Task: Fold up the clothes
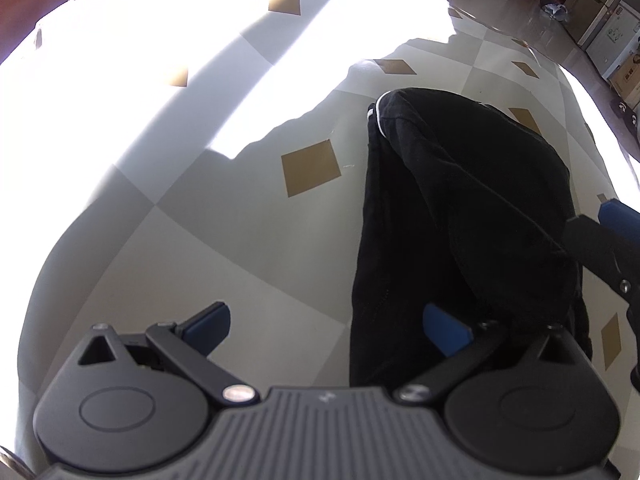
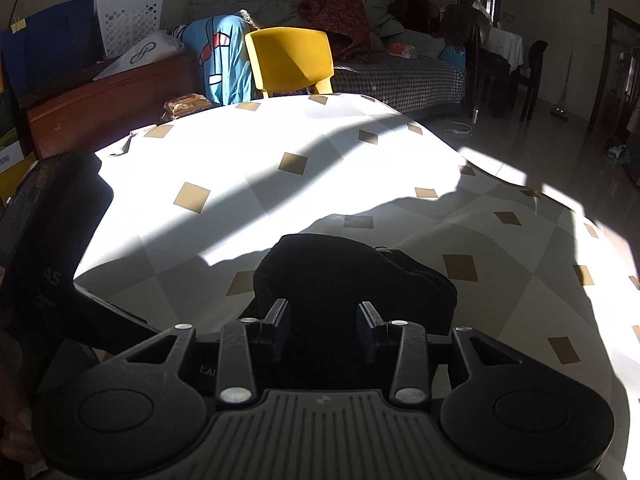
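Black garment (image 1: 460, 216) lies bunched in a long, partly folded heap on the table (image 1: 224, 220), on the shaded part of the checked cloth, toward the near edge; white-piped hem at its far end.

Left gripper (image 1: 326, 326): jaws wide, nothing between them; the right-hand pad sits at the garment's near end, contact not clear.

Right gripper (image 2: 324, 326): jaws part-open, fabric directly beyond the tips, pads not visibly pressing. Judged released, not holding.

Step in hand, by judgement: a fold laid down, regrip pending. To do it well: take the two near corners at single-layer edges, not the bulk; lift both evenly; carry toward the piped hem; lay flat and smooth before release. Risk: pinching several layers drags the heap.

Containers: none on the table. A white perforated basket (image 2: 130, 16) stands beyond the far edge; contents not discernible.
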`<state>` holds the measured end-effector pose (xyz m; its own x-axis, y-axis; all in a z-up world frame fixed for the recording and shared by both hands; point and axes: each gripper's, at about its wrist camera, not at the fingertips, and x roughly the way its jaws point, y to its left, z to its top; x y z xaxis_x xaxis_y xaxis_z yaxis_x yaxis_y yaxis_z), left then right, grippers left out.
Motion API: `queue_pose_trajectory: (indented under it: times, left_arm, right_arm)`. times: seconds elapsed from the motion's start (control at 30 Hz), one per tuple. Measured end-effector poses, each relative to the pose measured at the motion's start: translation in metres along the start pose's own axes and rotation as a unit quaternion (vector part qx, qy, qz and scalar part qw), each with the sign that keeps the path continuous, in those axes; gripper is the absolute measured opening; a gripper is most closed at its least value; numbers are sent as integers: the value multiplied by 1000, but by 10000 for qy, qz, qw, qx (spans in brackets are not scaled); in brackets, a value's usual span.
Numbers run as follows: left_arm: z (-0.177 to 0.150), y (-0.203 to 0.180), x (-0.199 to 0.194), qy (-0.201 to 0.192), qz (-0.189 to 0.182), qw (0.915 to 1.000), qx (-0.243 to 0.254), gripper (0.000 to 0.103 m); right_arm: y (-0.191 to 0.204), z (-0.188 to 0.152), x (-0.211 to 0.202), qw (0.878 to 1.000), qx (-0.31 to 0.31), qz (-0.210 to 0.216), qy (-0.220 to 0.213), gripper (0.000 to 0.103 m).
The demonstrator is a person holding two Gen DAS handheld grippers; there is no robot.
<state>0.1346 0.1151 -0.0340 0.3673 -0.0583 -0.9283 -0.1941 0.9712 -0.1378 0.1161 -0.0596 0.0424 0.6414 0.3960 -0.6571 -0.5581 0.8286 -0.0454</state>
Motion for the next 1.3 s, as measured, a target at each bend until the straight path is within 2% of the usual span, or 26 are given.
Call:
queue_pose_trajectory:
  times: [0.3,0.5,0.87,1.3]
  left_arm:
    - [-36,-3,-1,74,15,10000,18,103]
    - [-53,-8,-9,-69,104,9999,63,103]
    - [-88,-19,-19,-51,-54,9998,192,103]
    - [-114,-13,-30,-14,-51,9999,126,103]
  right_arm:
    - [0,-26,-28,9995,-71,-143,281,39]
    - [2,-44,-42,9983,-176,-255,501,41]
    - [-1,-86,-57,9932,7,-497,1049,43]
    - [-24,-126,-81,9853,655,-715,1410,46]
